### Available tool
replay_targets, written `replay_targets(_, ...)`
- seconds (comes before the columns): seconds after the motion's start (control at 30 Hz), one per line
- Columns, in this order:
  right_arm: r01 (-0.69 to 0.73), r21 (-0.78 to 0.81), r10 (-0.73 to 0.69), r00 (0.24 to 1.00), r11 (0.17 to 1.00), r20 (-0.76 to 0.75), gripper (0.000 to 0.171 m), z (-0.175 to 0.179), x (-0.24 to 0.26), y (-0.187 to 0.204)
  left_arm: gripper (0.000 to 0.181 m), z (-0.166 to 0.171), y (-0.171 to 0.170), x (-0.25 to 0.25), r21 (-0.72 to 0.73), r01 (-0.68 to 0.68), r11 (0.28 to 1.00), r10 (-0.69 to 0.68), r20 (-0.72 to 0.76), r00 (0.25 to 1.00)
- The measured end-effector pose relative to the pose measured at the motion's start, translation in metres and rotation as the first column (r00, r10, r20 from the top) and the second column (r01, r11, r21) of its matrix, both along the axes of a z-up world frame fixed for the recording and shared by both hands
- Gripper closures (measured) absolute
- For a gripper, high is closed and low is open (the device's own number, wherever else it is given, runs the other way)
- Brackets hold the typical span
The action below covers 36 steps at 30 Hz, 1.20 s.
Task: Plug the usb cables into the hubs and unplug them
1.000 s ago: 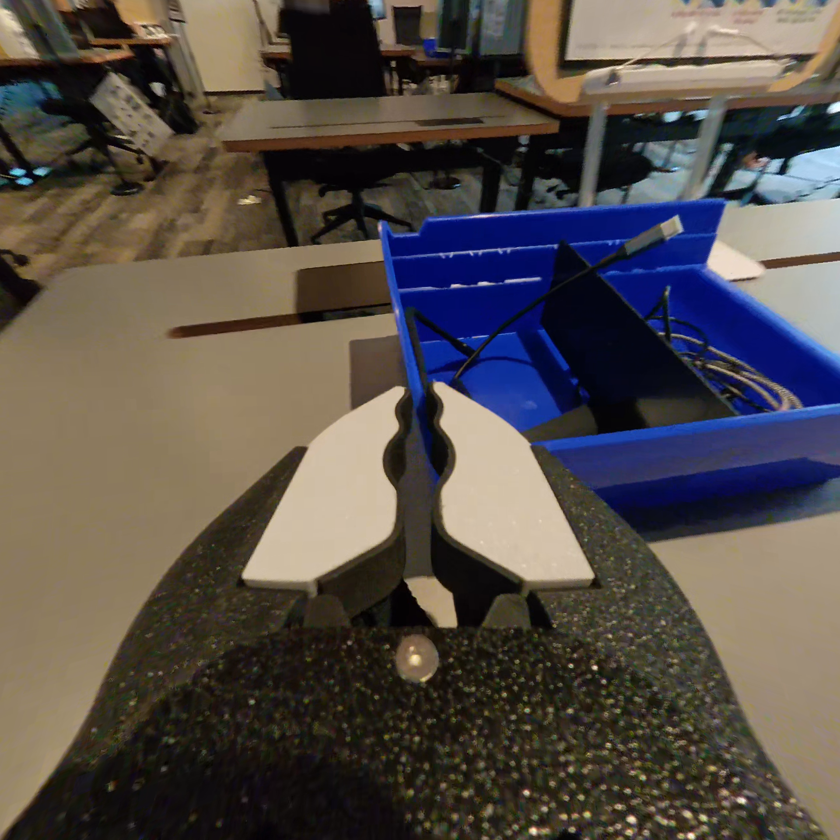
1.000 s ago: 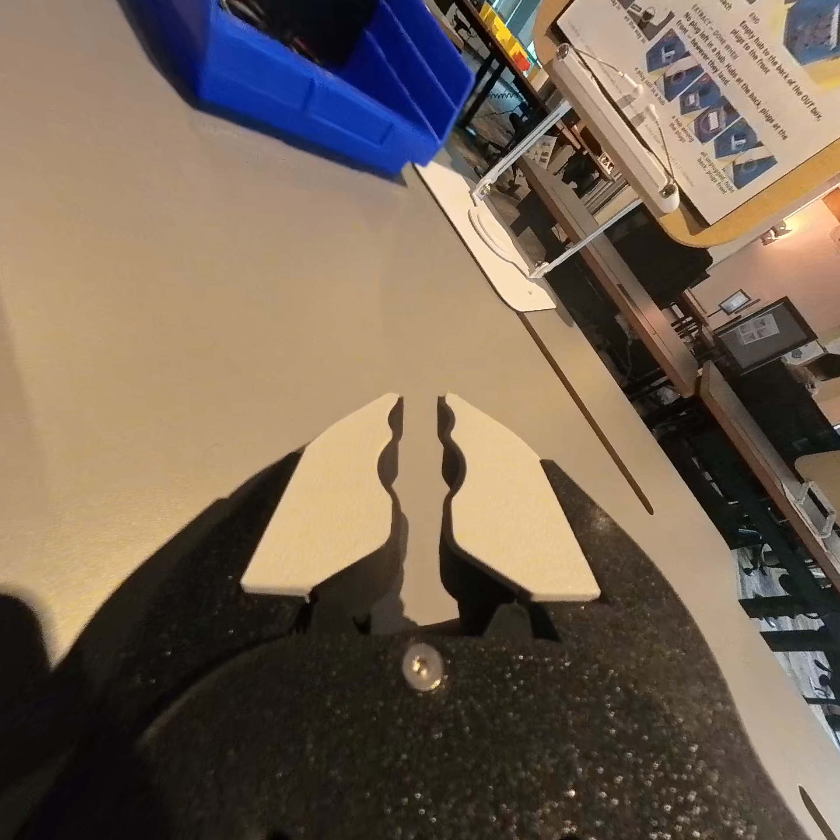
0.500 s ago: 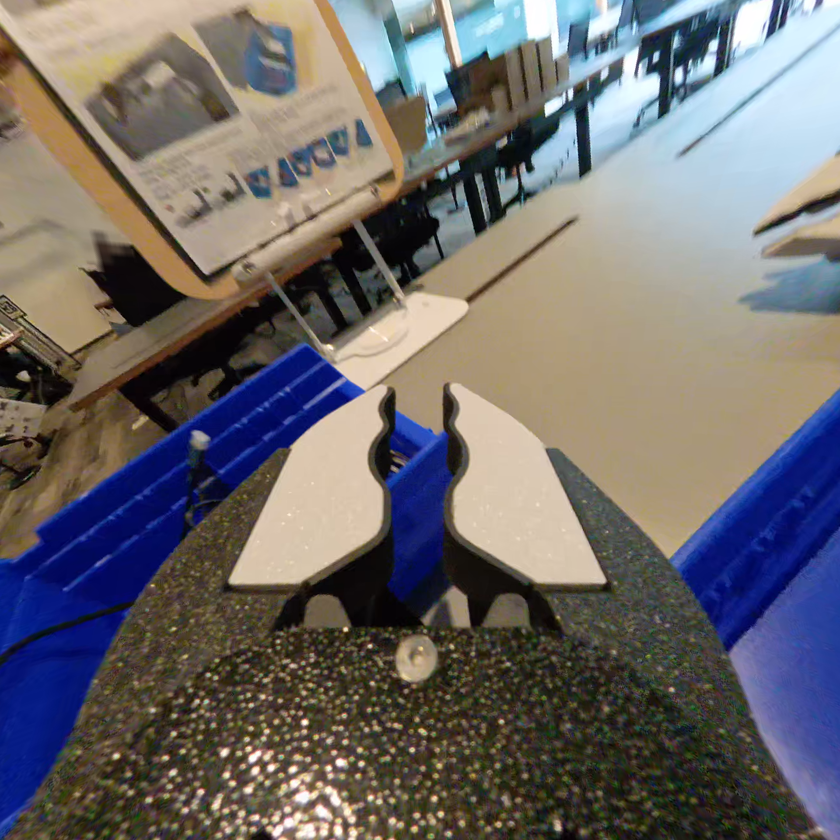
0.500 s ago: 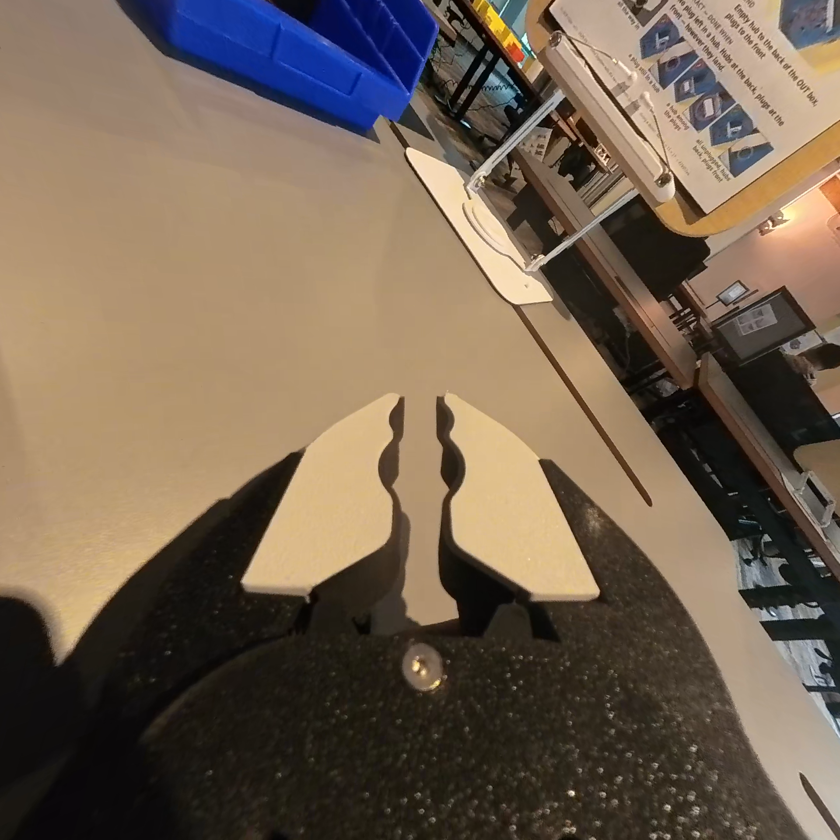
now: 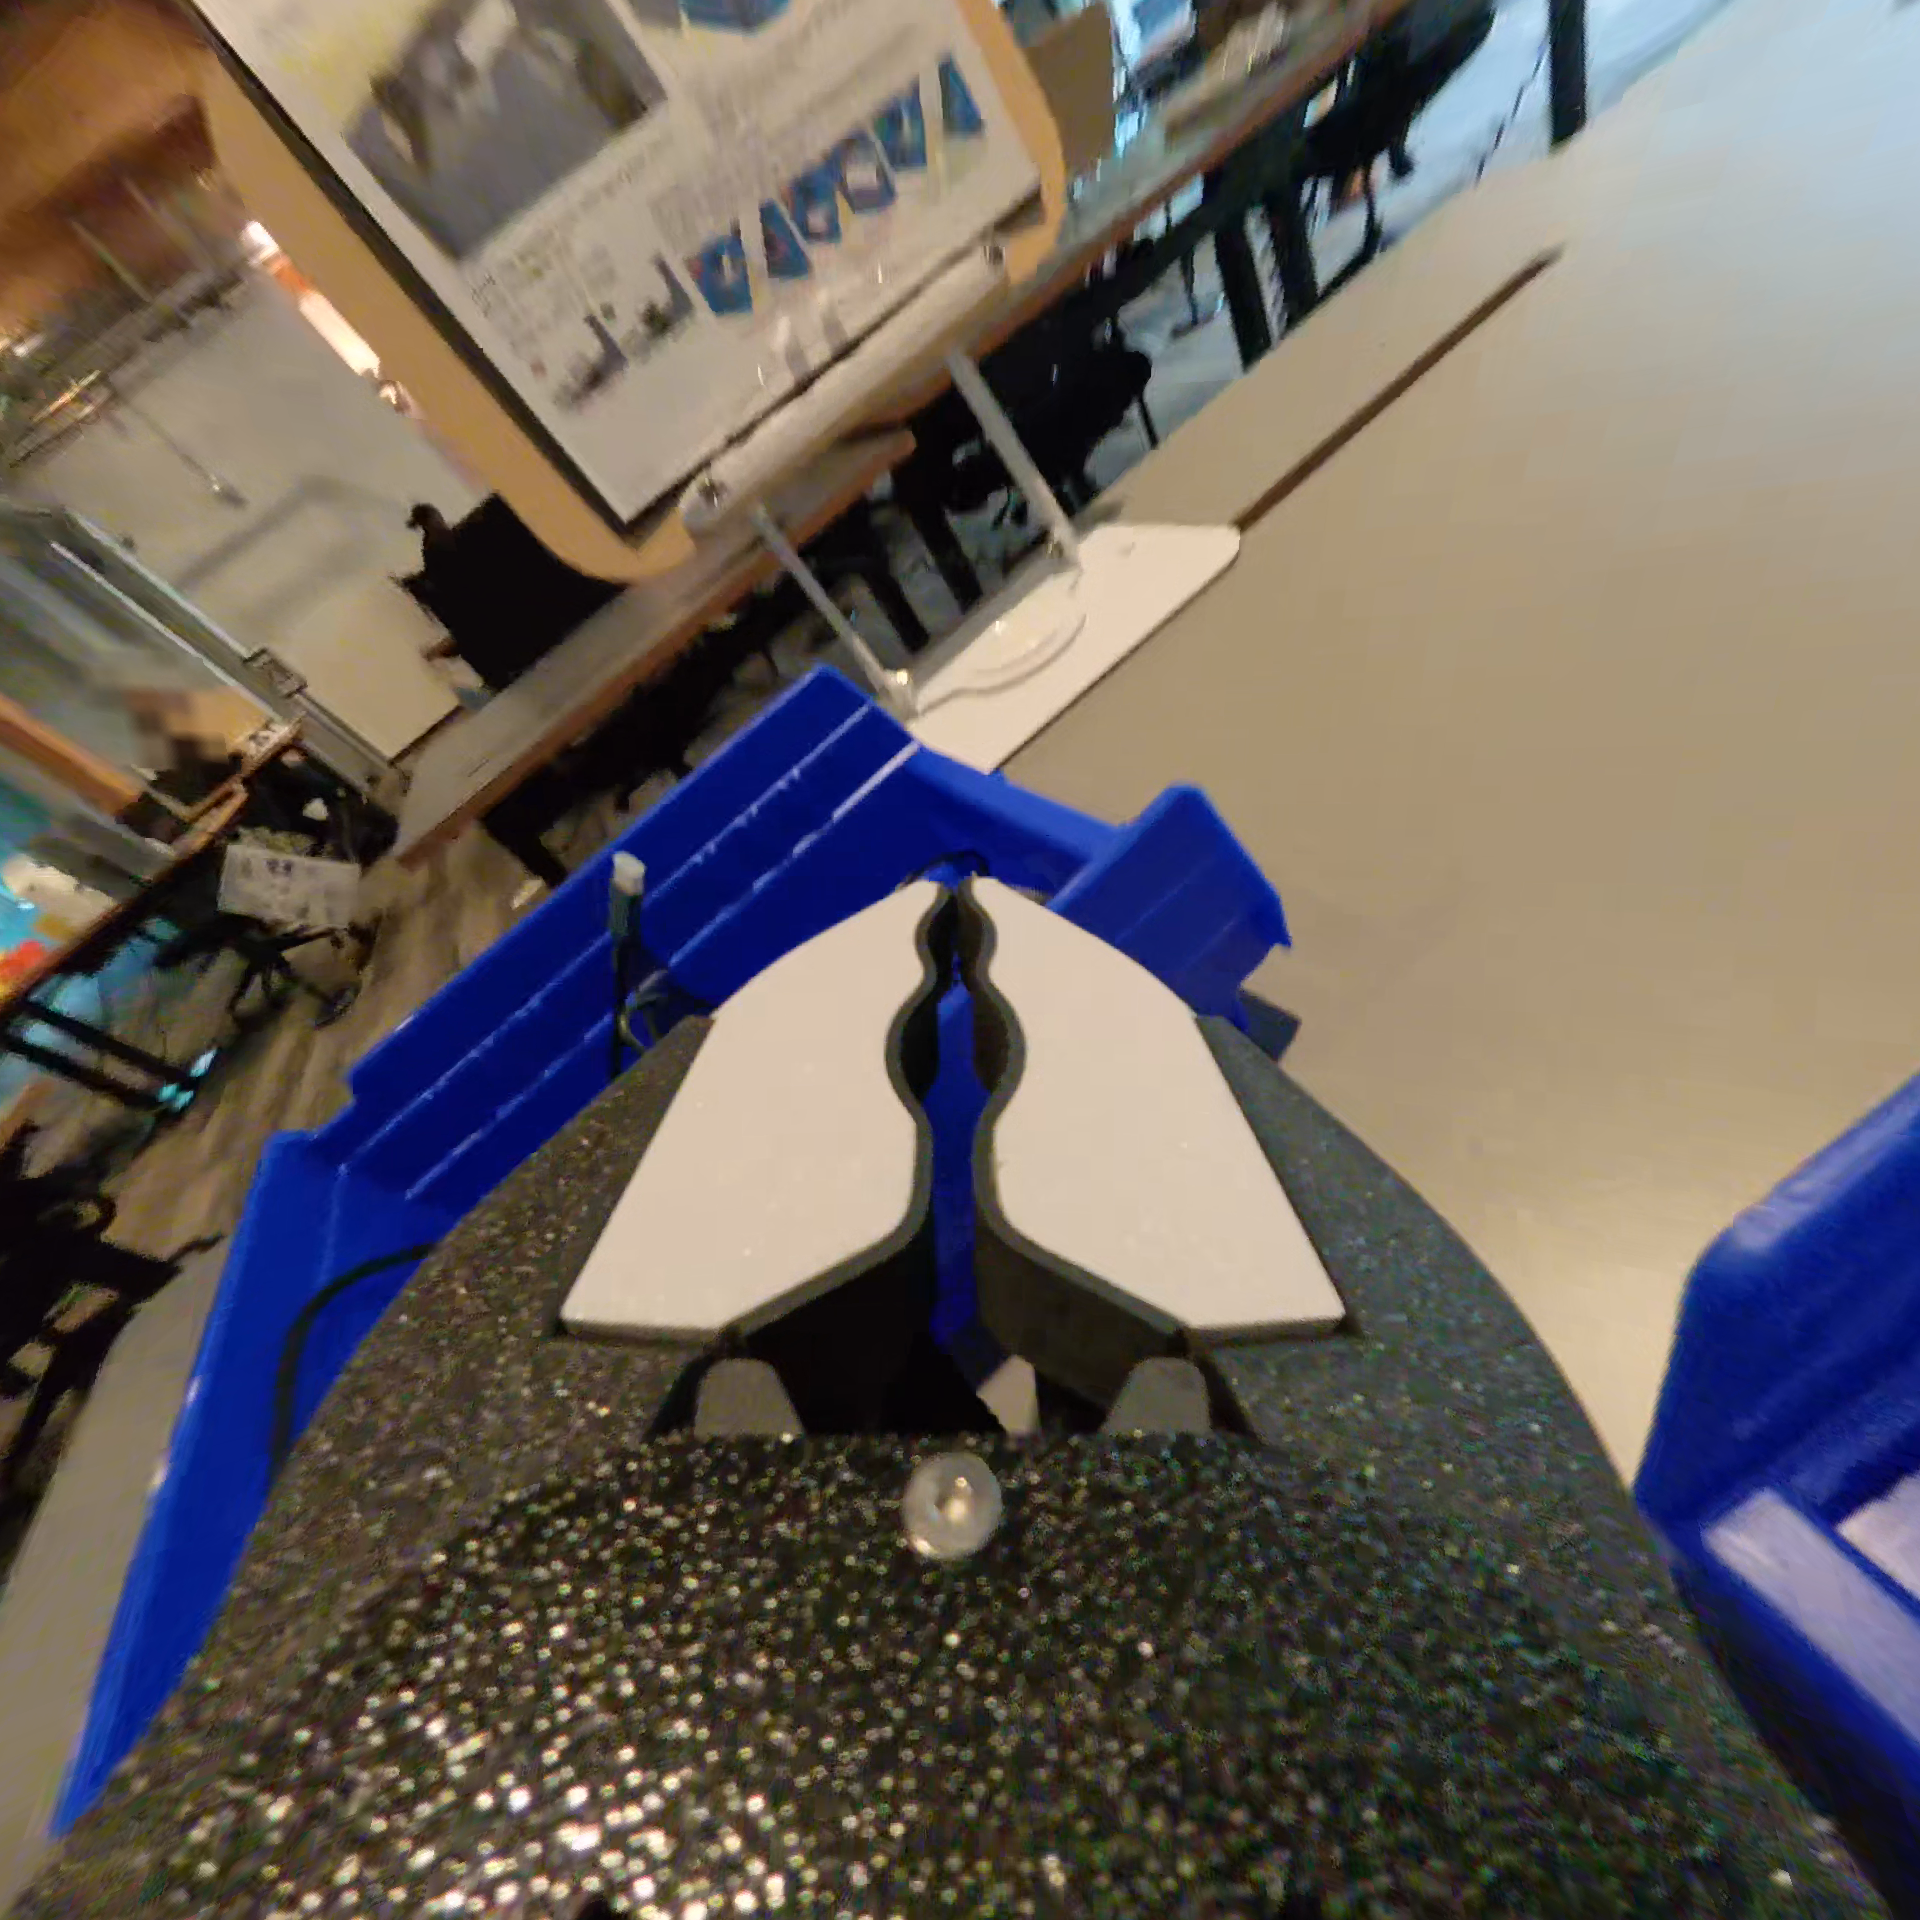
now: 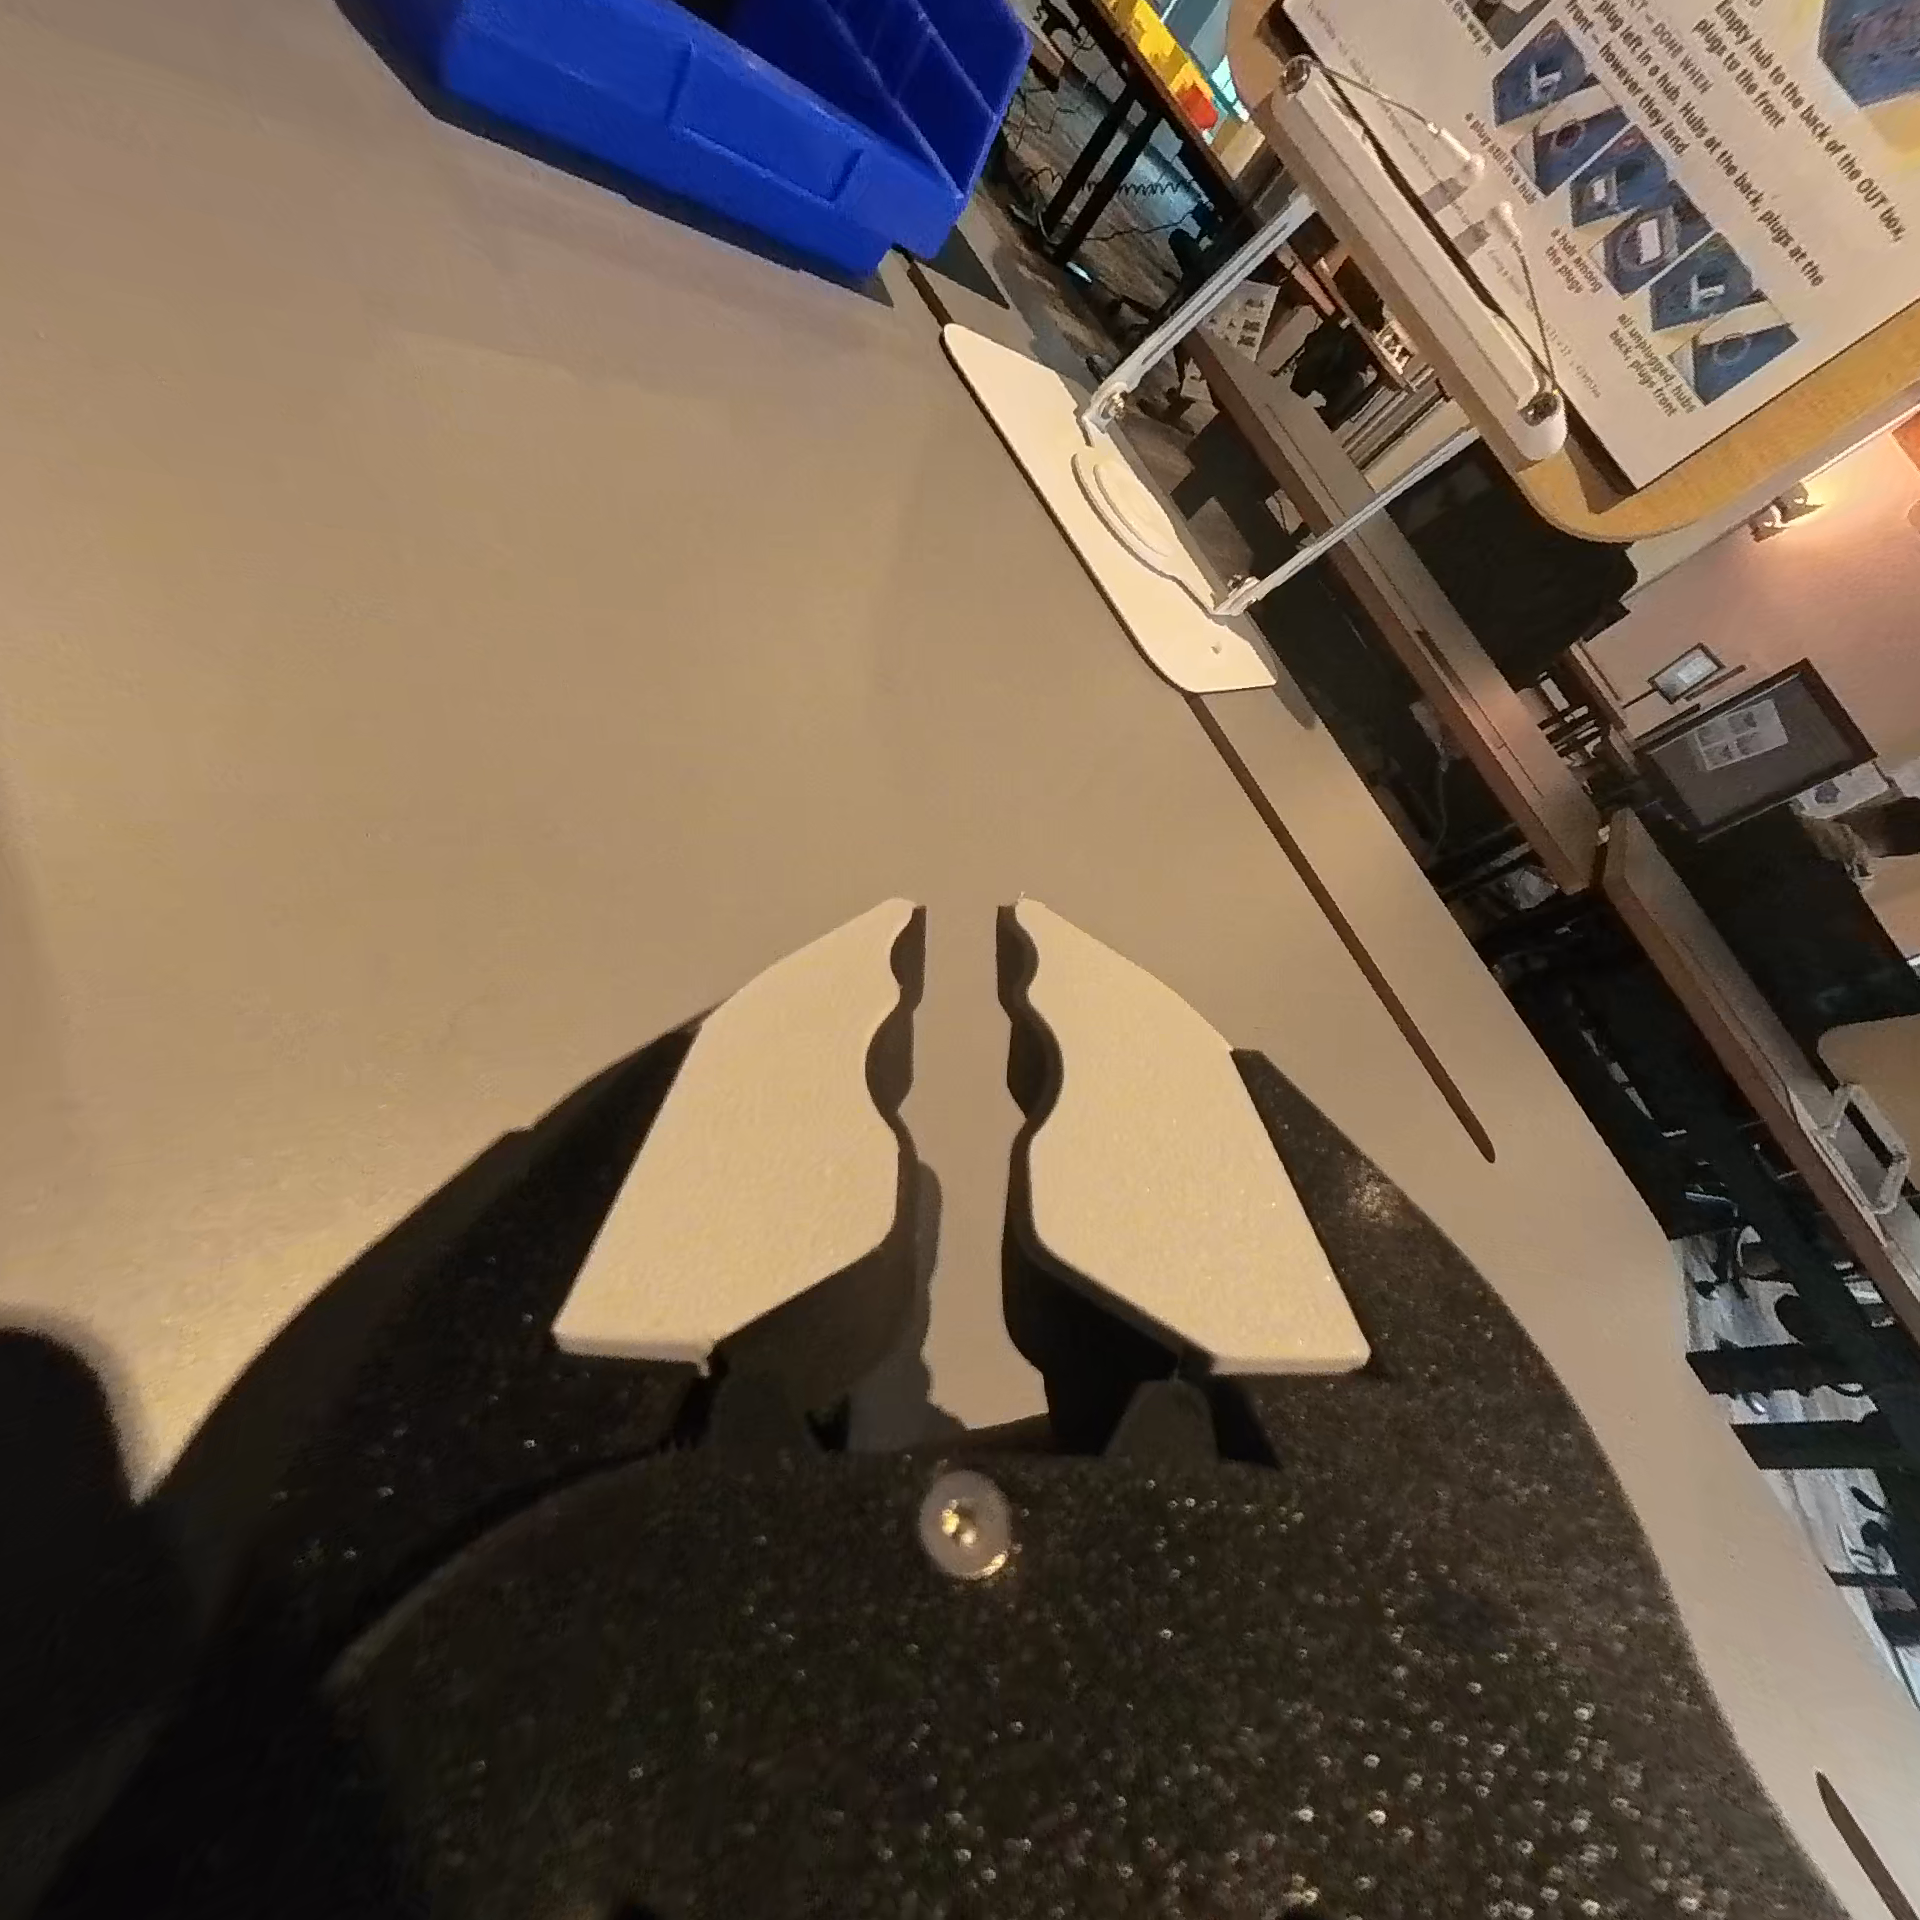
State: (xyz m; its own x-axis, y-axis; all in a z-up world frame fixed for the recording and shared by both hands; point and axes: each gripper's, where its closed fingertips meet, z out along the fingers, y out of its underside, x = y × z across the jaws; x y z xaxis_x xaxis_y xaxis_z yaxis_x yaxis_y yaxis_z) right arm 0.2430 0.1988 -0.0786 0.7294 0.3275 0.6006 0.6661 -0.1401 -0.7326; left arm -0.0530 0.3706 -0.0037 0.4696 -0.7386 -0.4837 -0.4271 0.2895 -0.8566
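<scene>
Blue bin [image 5: 727, 914] interior behind left gripper [image 5: 956, 899], seemingly closed.

usb cable [image 5: 624, 940]: we see one thin black lead | silver plug tip up, near upright | standing inside blue bin [image 5: 727, 831] | hubs hidden from us

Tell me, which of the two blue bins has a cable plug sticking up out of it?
The blue bin under the left gripper; a cable plug rises above its wall. The other bin, at right, shows none.
</scene>
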Motion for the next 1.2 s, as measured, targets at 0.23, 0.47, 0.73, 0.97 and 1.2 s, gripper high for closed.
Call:
replay_targets(0.23,0.004,-0.005,-0.004,1.000,1.000,0.010,0.158,-0.002,0.000,0.001,0.158,-0.027,-0.005,0.029,-0.162,0.085,0.983,-0.093,-0.045,0.995)
replay_targets(0.47,0.003,-0.013,-0.003,1.000,1.000,0.026,0.158,-0.004,0.000,0.001,0.164,-0.030,0.000,0.028,-0.164,0.068,0.984,-0.090,-0.128,0.988)
replay_targets(0.73,0.006,-0.014,-0.006,1.000,1.000,0.029,0.158,-0.004,0.000,0.001,0.165,-0.033,-0.014,-0.009,-0.295,0.066,0.953,-0.142,-0.243,0.959)
replay_targets(0.97,0.008,-0.019,-0.008,0.999,1.000,0.045,0.158,-0.006,0.000,0.001,0.162,-0.033,-0.019,-0.060,-0.407,-0.036,0.913,-0.076,-0.258,0.963)
replay_targets(1.2,0.021,-0.024,-0.020,0.998,0.999,0.062,0.158,-0.008,0.000,0.003,0.152,-0.025,-0.017,-0.072,-0.212,-0.341,0.916,0.292,-0.233,0.928)
